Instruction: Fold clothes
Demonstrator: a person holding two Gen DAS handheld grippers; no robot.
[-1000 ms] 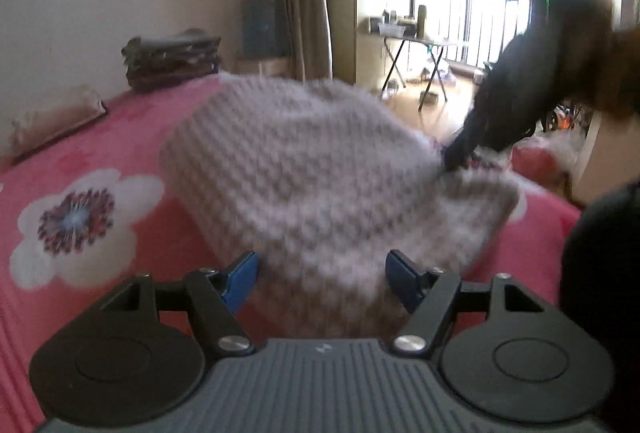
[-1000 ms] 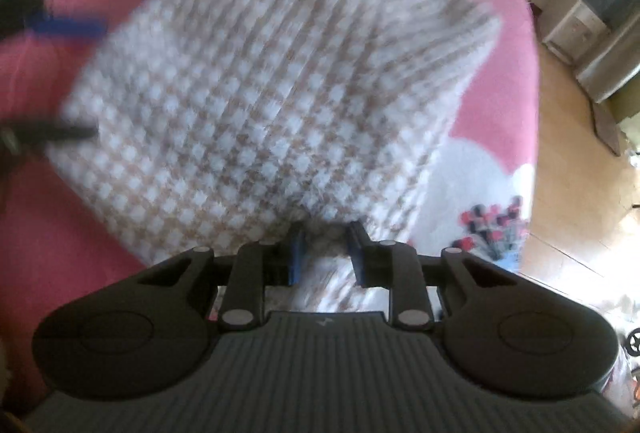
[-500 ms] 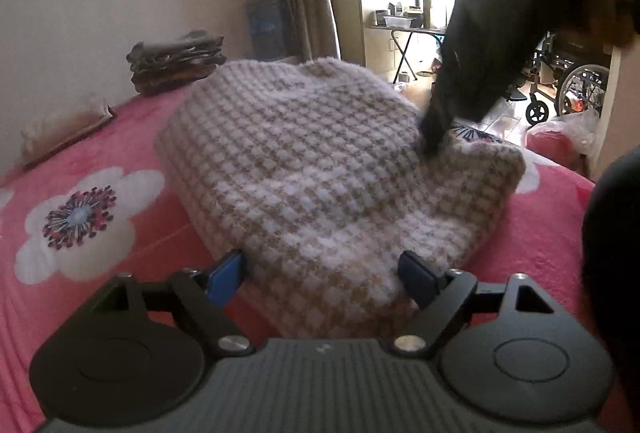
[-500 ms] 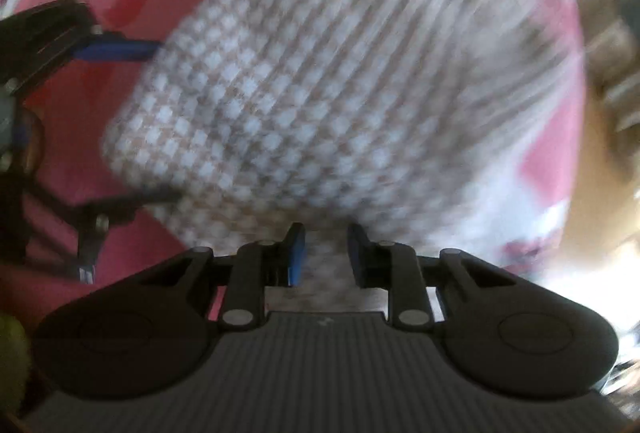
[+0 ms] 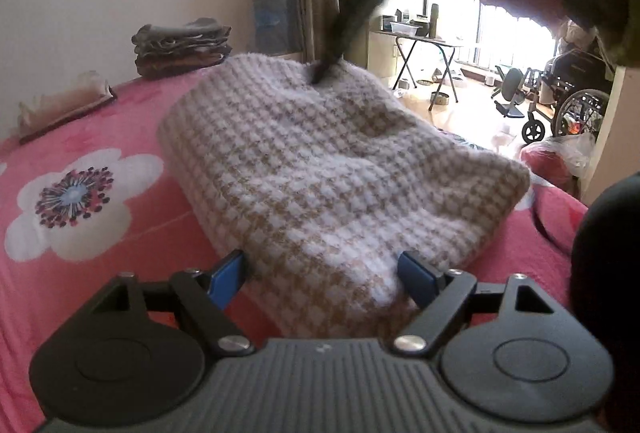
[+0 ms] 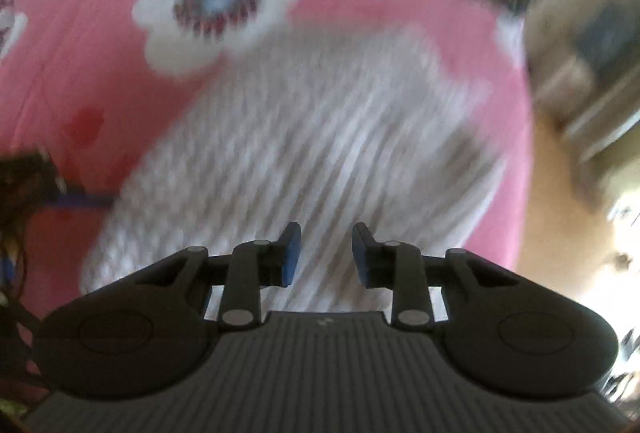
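Fuzzy chunky-knit houndstooth sweater (image 5: 332, 169) in soft wool-like cloth, smooth matt pink floral bedsheet (image 5: 100, 233), left hand-held gripper (image 5: 322, 273) in matt black plastic with ribbed grey housing, blue rubbery pads, shiny metal rivets

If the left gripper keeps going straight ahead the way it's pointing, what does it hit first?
Most likely the folded checked sweater. The left gripper stands open with the sweater's near edge between its fingers, so it would push into that edge almost at once; exact depth is hard to judge.
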